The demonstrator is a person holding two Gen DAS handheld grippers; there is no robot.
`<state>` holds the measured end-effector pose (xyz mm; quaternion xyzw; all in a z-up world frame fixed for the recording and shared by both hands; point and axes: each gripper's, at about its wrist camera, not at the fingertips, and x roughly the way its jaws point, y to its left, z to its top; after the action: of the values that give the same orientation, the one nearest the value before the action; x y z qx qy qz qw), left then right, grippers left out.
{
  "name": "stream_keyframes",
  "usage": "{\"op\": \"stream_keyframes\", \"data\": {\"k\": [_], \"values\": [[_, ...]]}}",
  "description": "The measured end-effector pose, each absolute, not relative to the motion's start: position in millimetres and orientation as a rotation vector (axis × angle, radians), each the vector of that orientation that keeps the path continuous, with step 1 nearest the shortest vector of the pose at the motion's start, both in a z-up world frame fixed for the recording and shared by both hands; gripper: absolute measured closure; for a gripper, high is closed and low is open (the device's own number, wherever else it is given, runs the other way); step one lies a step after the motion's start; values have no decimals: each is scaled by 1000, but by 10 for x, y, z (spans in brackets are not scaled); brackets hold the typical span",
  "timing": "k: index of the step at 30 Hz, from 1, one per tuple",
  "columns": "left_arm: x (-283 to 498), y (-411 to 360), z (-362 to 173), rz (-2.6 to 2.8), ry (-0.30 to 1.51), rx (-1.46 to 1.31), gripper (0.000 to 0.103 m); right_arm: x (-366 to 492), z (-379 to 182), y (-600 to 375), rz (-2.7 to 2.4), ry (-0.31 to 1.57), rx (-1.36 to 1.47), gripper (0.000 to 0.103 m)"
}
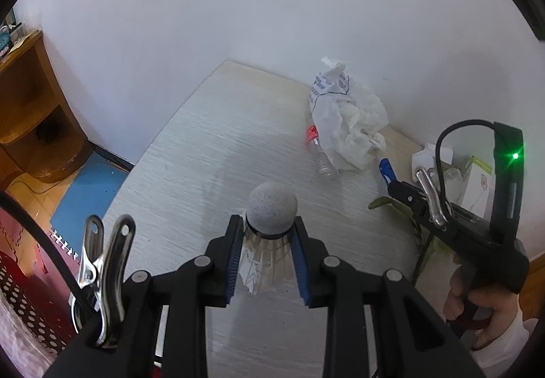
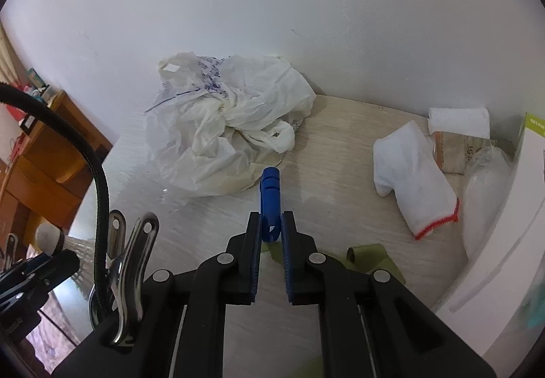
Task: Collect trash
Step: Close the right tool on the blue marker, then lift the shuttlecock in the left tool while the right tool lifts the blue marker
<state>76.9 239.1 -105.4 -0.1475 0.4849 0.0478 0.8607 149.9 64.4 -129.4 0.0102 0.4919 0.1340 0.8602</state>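
Note:
My left gripper [image 1: 269, 235] is shut on a shuttlecock [image 1: 270, 207], grey cork tip forward, held above the table [image 1: 204, 146]. It also shows at the left edge of the right wrist view [image 2: 51, 236]. My right gripper [image 2: 271, 224] is shut on a blue plastic piece [image 2: 270, 197]; it appears in the left wrist view [image 1: 386, 170]. A crumpled white plastic bag [image 2: 224, 126] lies against the wall, also in the left wrist view [image 1: 347, 126]. A clear bottle with a red label [image 1: 318, 153] lies partly under the bag.
A white glove with a red cuff [image 2: 414, 173], a rolled white cloth [image 2: 458, 121], a clear bag [image 2: 483, 187] and a white box [image 2: 504, 241] sit at the right. Green tape strips [image 2: 371, 257] lie under my right gripper. A wooden shelf [image 1: 30, 115] stands at the left.

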Motion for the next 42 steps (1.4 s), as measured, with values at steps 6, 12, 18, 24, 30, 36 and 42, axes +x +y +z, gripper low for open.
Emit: {"op": "stream_keyframes", "data": {"k": [6, 12, 18, 24, 30, 36, 42], "values": [[689, 2375, -1006, 124, 1006, -317, 74, 1283, -1181, 675, 336, 1028, 22, 91], [556, 2310, -957, 158, 999, -332, 74, 1121, -1054, 667, 413, 1014, 16, 91], [416, 2188, -875, 197, 982, -345, 74, 941, -949, 664, 487, 1002, 0, 91], [209, 2032, -798, 241, 965, -360, 74, 773, -864, 593, 555, 992, -24, 91], [21, 1926, -757, 286, 952, -387, 74, 626, -821, 539, 612, 987, -54, 91], [-183, 1837, -728, 328, 936, -411, 74, 486, -782, 494, 660, 980, -83, 91], [-393, 1757, -690, 370, 923, -429, 74, 354, -749, 488, 711, 970, -105, 91]]}}
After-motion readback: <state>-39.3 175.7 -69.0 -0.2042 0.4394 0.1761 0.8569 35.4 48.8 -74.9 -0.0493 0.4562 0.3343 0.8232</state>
